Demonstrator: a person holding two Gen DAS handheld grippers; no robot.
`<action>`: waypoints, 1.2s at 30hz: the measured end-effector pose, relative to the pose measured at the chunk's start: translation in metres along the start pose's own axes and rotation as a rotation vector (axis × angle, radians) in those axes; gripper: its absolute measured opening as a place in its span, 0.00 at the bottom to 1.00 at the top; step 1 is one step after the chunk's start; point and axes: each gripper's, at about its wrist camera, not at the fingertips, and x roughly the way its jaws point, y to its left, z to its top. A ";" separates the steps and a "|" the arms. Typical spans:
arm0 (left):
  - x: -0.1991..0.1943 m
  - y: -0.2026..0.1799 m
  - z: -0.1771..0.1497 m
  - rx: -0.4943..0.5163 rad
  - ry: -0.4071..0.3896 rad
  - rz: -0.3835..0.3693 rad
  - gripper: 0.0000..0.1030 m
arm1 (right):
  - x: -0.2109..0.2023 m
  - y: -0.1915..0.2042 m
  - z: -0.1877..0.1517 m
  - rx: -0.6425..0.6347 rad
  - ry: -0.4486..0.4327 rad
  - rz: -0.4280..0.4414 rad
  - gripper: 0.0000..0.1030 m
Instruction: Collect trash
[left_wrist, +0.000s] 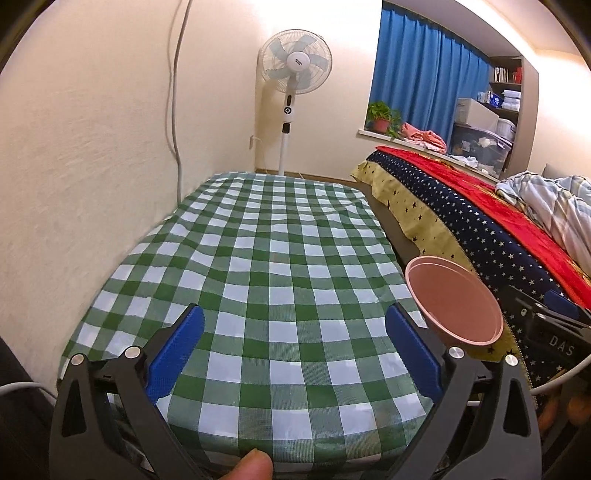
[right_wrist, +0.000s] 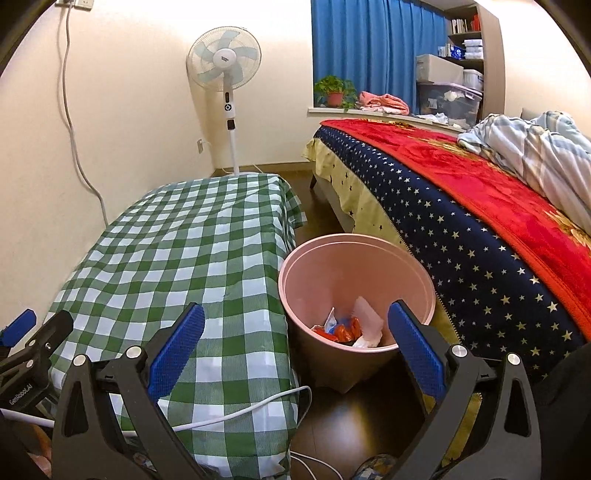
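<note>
A pink waste bin stands on the floor between the checked table and the bed; its rim also shows in the left wrist view. Inside lie crumpled white paper and red and blue wrappers. My right gripper is open and empty, above the gap between table edge and bin. My left gripper is open and empty over the green-and-white checked tablecloth. It also shows at the left edge of the right wrist view. The right gripper appears at the right of the left wrist view.
A bed with starred and red covers stands right of the bin. A pedestal fan stands in the far corner. A white cable hangs over the table's near corner. A wall runs along the table's left side.
</note>
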 end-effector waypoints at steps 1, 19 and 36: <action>0.000 -0.001 -0.001 0.004 0.000 0.001 0.92 | 0.000 0.000 0.000 -0.002 -0.001 -0.002 0.95; -0.001 0.001 -0.001 -0.003 -0.005 0.000 0.92 | 0.001 0.007 0.000 -0.024 -0.007 -0.001 0.95; -0.004 -0.004 -0.001 0.001 -0.004 -0.006 0.92 | 0.002 0.008 0.001 -0.028 -0.007 0.000 0.95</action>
